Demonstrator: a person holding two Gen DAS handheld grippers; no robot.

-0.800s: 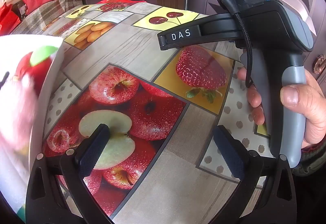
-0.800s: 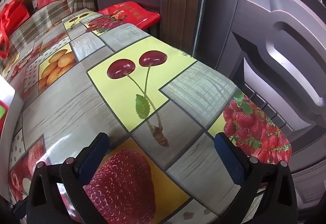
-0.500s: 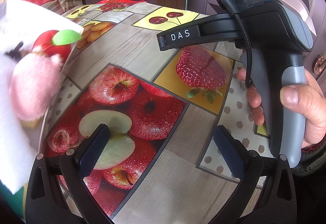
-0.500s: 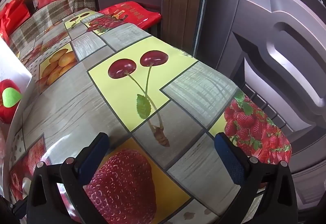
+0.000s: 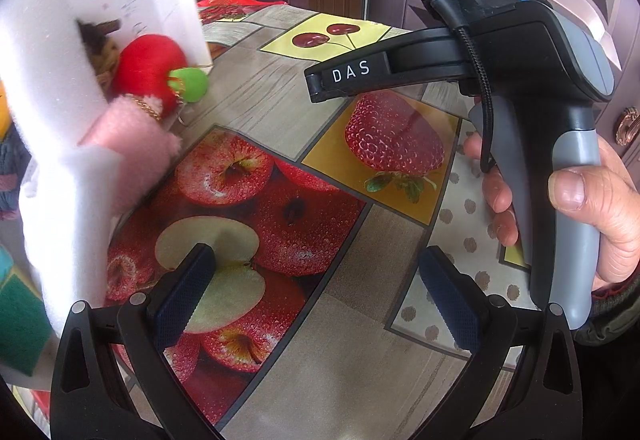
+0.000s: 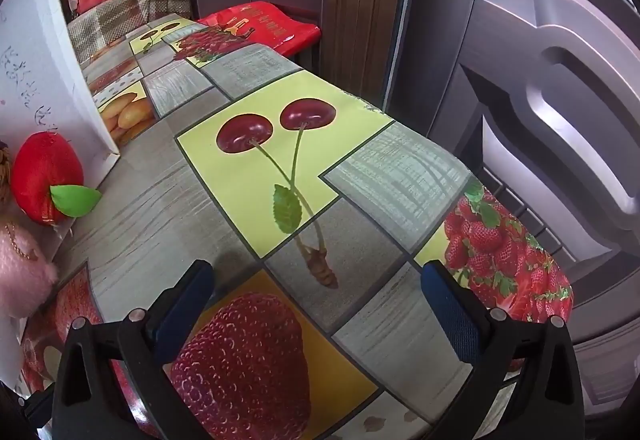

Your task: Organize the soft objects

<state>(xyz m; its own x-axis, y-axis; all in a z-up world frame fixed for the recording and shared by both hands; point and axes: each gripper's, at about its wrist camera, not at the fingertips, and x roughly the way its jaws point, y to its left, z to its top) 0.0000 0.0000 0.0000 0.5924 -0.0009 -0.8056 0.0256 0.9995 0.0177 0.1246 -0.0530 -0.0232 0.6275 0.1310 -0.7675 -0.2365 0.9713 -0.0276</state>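
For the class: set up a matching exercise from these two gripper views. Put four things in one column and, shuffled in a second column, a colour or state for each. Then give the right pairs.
Column one:
1. round plush apple
2. fluffy plush toy below the apple
3. foam box holding the toys
4. left gripper

Column two:
A. white, tipped on its side
B. red with a green leaf
C. open, nothing between its pads
D. pale pink

Pairs: 1-B, 2-D, 3-A, 4-C
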